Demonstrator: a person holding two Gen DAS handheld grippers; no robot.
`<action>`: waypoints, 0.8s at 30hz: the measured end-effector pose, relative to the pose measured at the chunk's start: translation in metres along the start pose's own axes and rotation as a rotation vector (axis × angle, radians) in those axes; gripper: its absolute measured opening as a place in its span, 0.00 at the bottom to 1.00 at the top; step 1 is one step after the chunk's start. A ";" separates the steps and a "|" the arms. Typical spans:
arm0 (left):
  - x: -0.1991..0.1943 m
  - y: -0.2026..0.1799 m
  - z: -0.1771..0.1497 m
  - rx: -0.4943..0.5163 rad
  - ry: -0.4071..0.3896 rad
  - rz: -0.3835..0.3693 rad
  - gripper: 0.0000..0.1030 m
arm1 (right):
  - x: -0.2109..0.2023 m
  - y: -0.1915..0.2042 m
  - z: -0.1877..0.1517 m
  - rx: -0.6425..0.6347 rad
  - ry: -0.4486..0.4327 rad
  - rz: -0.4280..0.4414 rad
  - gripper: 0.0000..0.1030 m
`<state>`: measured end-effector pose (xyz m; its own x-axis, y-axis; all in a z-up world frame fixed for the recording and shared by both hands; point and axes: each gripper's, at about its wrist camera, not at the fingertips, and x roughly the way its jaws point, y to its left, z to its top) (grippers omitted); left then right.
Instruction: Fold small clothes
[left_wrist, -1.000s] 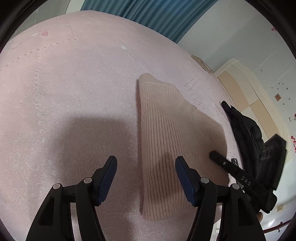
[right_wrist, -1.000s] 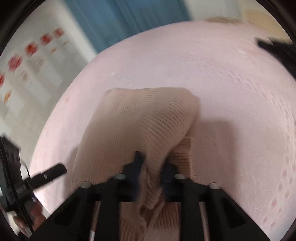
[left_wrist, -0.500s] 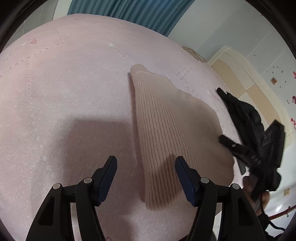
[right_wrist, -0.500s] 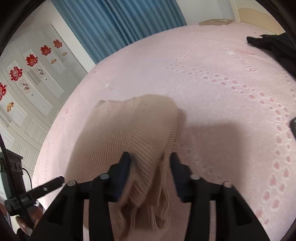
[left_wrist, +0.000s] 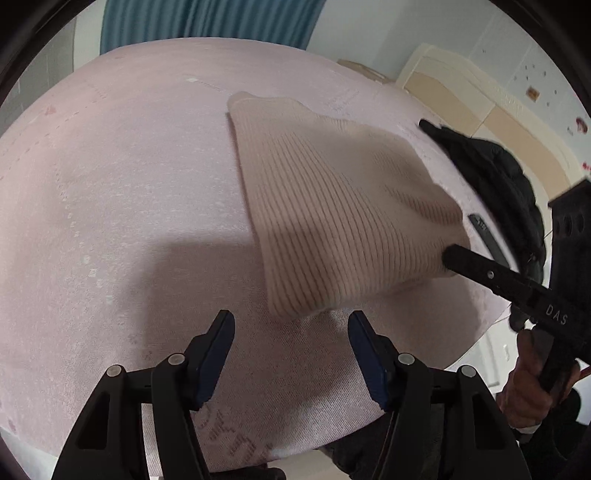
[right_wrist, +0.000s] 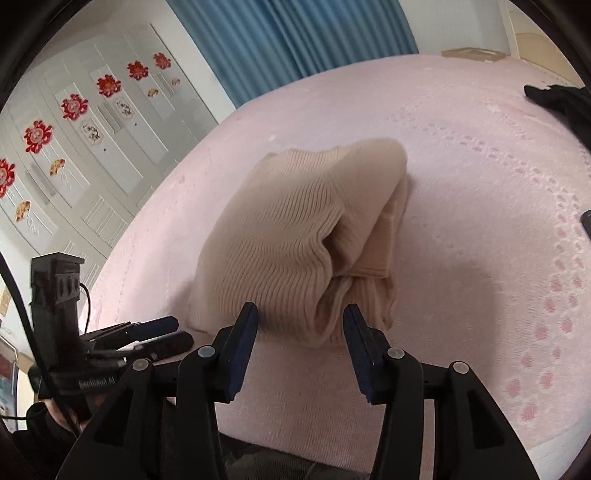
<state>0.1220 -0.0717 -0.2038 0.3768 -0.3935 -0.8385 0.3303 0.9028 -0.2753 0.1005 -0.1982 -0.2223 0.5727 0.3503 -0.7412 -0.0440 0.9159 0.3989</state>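
The beige ribbed sweater (right_wrist: 299, 243) is seen lying folded on the pink bed (right_wrist: 480, 206); its tucked sleeve layers are shown only by the right wrist view. Both the right gripper (right_wrist: 300, 325) and left gripper (left_wrist: 291, 332) are held wide open, empty, just short of it. A black jacket (left_wrist: 491, 177) is caught beyond.

We see a pink bedspread (left_wrist: 122, 206) with a dotted woven pattern covering the bed, and a black jacket (left_wrist: 495, 173) lies crumpled at its far right side, just beside a cream headboard (left_wrist: 480, 96). Behind the bed hangs a blue curtain (right_wrist: 295, 40), and to its left we see white wardrobe doors (right_wrist: 88, 122) decorated with red flower stickers (right_wrist: 74, 106). A small dark flat object (left_wrist: 487, 236) rests on the bedspread near the jacket; we cannot tell what it is.
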 end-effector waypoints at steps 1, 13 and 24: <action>0.005 -0.004 0.002 0.014 0.009 0.015 0.47 | 0.006 0.001 0.002 -0.006 0.008 -0.007 0.40; 0.002 -0.009 0.002 0.047 -0.023 0.014 0.17 | -0.007 -0.021 0.004 -0.020 -0.044 -0.063 0.05; 0.008 0.003 0.002 0.012 0.011 0.003 0.18 | 0.004 -0.013 0.011 0.019 -0.031 -0.028 0.12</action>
<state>0.1279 -0.0722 -0.2103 0.3680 -0.3884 -0.8448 0.3399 0.9019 -0.2666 0.1125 -0.2109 -0.2249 0.5987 0.3179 -0.7352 -0.0120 0.9213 0.3886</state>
